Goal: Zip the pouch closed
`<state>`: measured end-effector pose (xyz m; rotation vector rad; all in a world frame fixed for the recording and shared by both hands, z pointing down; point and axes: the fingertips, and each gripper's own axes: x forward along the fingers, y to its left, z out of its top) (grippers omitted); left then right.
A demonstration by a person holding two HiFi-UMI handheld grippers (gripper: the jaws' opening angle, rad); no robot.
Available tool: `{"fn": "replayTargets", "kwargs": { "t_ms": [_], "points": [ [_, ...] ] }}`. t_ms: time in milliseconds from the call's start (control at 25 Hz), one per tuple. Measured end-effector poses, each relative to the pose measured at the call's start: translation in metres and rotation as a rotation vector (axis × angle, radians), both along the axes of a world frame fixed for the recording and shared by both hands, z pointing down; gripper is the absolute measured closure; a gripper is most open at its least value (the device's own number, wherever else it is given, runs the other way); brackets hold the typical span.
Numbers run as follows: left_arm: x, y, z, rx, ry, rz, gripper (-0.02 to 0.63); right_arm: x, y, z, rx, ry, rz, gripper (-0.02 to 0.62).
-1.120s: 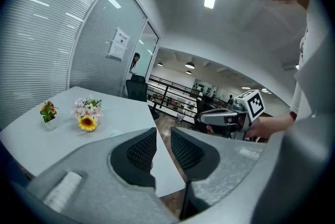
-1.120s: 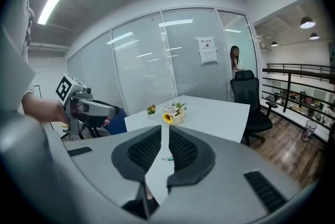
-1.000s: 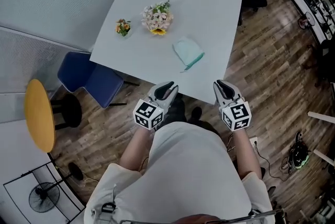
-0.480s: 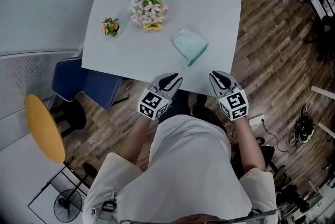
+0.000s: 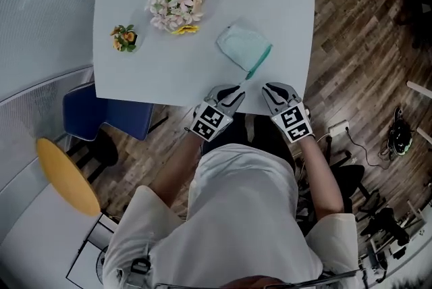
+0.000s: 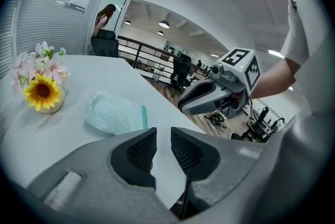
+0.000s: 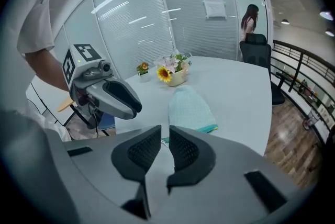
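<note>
Both left gripper (image 5: 235,90) and right gripper (image 5: 268,88) jaws slightly apart, empty, near pouch (image 5: 241,46).

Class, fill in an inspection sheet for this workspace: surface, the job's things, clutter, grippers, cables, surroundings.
Surface: white table, smooth top.
Job's things: pale green pouch lies flat near the table's front edge, its teal zip edge toward the grippers; nothing touches it.
Clutter: flower bouquet and small flower pot, both apart from the pouch.
Grippers: left gripper and right gripper hover at the table's front edge, jaws narrowly apart, nothing between them.
Cables: one cable on the floor to the person's right.
Surroundings: wood floor, blue chair, yellow round stool.
</note>
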<state>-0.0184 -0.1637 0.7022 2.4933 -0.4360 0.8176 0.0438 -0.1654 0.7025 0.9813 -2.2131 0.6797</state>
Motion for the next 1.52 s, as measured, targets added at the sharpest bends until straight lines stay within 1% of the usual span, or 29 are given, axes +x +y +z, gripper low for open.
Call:
{"fn": "replayTargets", "kwargs": {
  "t_ms": [200, 280, 440, 640, 800, 960, 1040, 1120, 1200, 1360, 1520],
  "points": [
    [0.006, -0.005, 0.046, -0.052, -0.035, 0.056, 0.525, -0.013, -0.005, 0.044, -0.033, 0.083, -0.098, 0.54],
    [0.008, -0.005, 0.062, -0.07, -0.047, 0.075, 0.525, -0.018, -0.006, 0.06, -0.051, 0.101, -0.129, 0.538],
    [0.012, -0.002, 0.087, -0.076, -0.087, 0.122, 0.525, -0.026, -0.005, 0.087, -0.094, 0.132, -0.175, 0.538],
    [0.012, 0.001, 0.108, -0.06, -0.137, 0.17, 0.525, -0.035, 0.0, 0.112, -0.121, 0.201, -0.267, 0.535],
    [0.011, 0.002, 0.12, -0.06, -0.158, 0.192, 0.525, -0.04, -0.002, 0.125, -0.114, 0.238, -0.307, 0.535],
    [0.01, -0.002, 0.127, -0.07, -0.164, 0.193, 0.525, -0.043, -0.002, 0.135, -0.112, 0.28, -0.36, 0.536],
    [0.009, -0.005, 0.129, -0.078, -0.16, 0.185, 0.535, -0.045, -0.001, 0.14, -0.11, 0.301, -0.387, 0.541],
    [0.008, -0.008, 0.13, -0.086, -0.157, 0.18, 0.55, -0.045, -0.003, 0.14, -0.106, 0.31, -0.387, 0.552],
    [0.008, -0.01, 0.13, -0.092, -0.156, 0.177, 0.565, -0.045, -0.006, 0.139, -0.107, 0.301, -0.366, 0.586],
    [0.009, -0.016, 0.132, -0.09, -0.153, 0.169, 0.571, -0.044, -0.009, 0.138, -0.119, 0.279, -0.335, 0.588],
    [0.009, -0.017, 0.127, -0.093, -0.135, 0.162, 0.575, -0.044, -0.011, 0.133, -0.129, 0.228, -0.306, 0.589]
  ]
}}
